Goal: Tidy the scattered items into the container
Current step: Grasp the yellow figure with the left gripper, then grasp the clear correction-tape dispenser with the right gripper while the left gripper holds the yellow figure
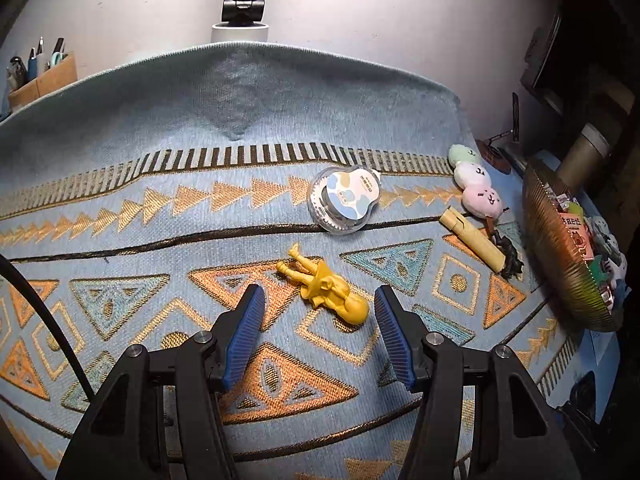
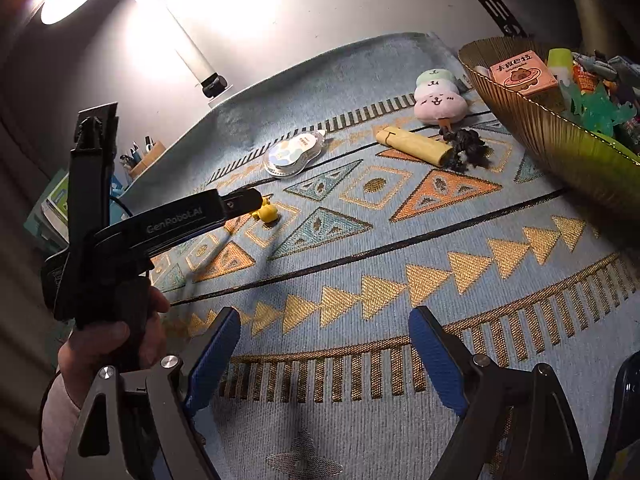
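A yellow figurine (image 1: 324,285) lies on the patterned blue cloth (image 1: 224,112), just ahead of and between my open left gripper's (image 1: 320,296) blue pads. In the right wrist view the left gripper (image 2: 240,200) hides most of the figurine (image 2: 267,212). A clear tape case (image 1: 343,200) (image 2: 295,153), a yellow lighter (image 1: 472,240) (image 2: 416,145), a dark tangled thing (image 1: 510,258) (image 2: 466,148) and a plush dumpling skewer (image 1: 476,184) (image 2: 438,98) lie scattered. The gold ribbed bowl (image 1: 556,252) (image 2: 560,140) holds several items. My right gripper (image 2: 324,320) is open and empty over the cloth.
A lamp base (image 1: 240,32) (image 2: 214,84) stands at the cloth's far edge. A pen holder (image 1: 40,76) (image 2: 146,158) sits at the far left. A metal tumbler (image 1: 584,156) and dark shelving stand behind the bowl.
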Action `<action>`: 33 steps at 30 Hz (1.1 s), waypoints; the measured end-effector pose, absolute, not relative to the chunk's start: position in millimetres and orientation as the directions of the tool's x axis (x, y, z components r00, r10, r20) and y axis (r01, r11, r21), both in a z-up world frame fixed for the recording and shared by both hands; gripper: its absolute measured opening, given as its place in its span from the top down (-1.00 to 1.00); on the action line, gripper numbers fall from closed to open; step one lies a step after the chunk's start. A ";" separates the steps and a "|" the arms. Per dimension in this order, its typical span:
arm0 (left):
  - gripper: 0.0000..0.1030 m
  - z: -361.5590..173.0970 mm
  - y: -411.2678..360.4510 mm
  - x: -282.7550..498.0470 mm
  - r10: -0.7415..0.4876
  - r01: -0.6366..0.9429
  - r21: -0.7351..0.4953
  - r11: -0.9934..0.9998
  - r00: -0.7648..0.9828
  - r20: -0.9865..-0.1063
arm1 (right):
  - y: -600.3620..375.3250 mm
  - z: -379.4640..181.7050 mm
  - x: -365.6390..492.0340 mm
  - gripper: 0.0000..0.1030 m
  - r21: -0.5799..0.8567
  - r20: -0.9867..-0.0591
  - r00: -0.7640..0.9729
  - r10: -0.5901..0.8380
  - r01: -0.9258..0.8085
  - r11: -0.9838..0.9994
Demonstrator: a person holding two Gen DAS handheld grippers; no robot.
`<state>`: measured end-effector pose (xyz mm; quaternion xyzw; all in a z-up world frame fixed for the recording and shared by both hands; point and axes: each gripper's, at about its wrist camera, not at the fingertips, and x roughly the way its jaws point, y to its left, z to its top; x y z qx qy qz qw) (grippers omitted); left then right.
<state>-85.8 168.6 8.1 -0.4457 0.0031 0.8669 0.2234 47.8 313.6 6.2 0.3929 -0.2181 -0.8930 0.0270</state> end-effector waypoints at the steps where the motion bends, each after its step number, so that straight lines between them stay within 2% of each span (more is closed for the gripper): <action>1: -0.07 4.2 173.3 -87.5 0.380 -0.390 -0.191 -0.901 -0.496 -0.781 | 313.7 6.2 48.3 -0.65 0.412 -0.689 -0.691 -0.218 -0.126 -0.902; 6: -0.06 -1.9 190.0 -84.6 0.310 -0.375 -0.098 -0.922 -0.560 -0.769 | 315.4 5.7 47.4 -0.65 0.425 -0.684 -0.694 -0.226 -0.127 -0.896; 8: 0.16 -1.2 191.8 -84.4 0.301 -0.373 -0.086 -0.924 -0.568 -0.766 | 316.0 5.5 47.0 -0.65 0.424 -0.684 -0.693 -0.226 -0.127 -0.897; 9: 0.39 -0.9 190.4 -85.9 0.310 -0.376 -0.097 -0.922 -0.564 -0.765 | 316.2 5.2 46.8 -0.66 0.425 -0.684 -0.693 -0.226 -0.127 -0.897; 13: 0.56 1.6 181.7 -86.5 0.337 -0.381 -0.125 -0.916 -0.564 -0.754 | 315.9 5.9 46.8 -0.66 0.426 -0.683 -0.695 -0.226 -0.127 -0.896; 21: 0.56 14.9 143.8 -58.5 0.406 -0.415 -0.179 -0.892 -0.560 -0.722 | 315.6 4.8 47.8 -0.65 0.410 -0.687 -0.696 -0.210 -0.133 -0.902; 25: 0.56 20.4 117.0 -48.2 0.450 -0.406 -0.245 -0.880 -0.555 -0.700 | 316.8 3.6 45.7 -0.65 0.406 -0.689 -0.696 -0.202 -0.140 -0.903; 29: 0.56 20.1 90.5 -39.0 0.453 -0.386 -0.258 -0.886 -0.598 -0.662 | 320.2 3.9 44.2 -0.65 0.409 -0.692 -0.696 -0.189 -0.164 -0.898; 33: 0.56 12.1 76.8 -45.3 0.519 -0.362 -0.373 -0.854 -0.574 -0.633 | 317.0 10.3 19.9 -0.65 0.428 -0.746 -0.632 -0.211 -0.213 -0.878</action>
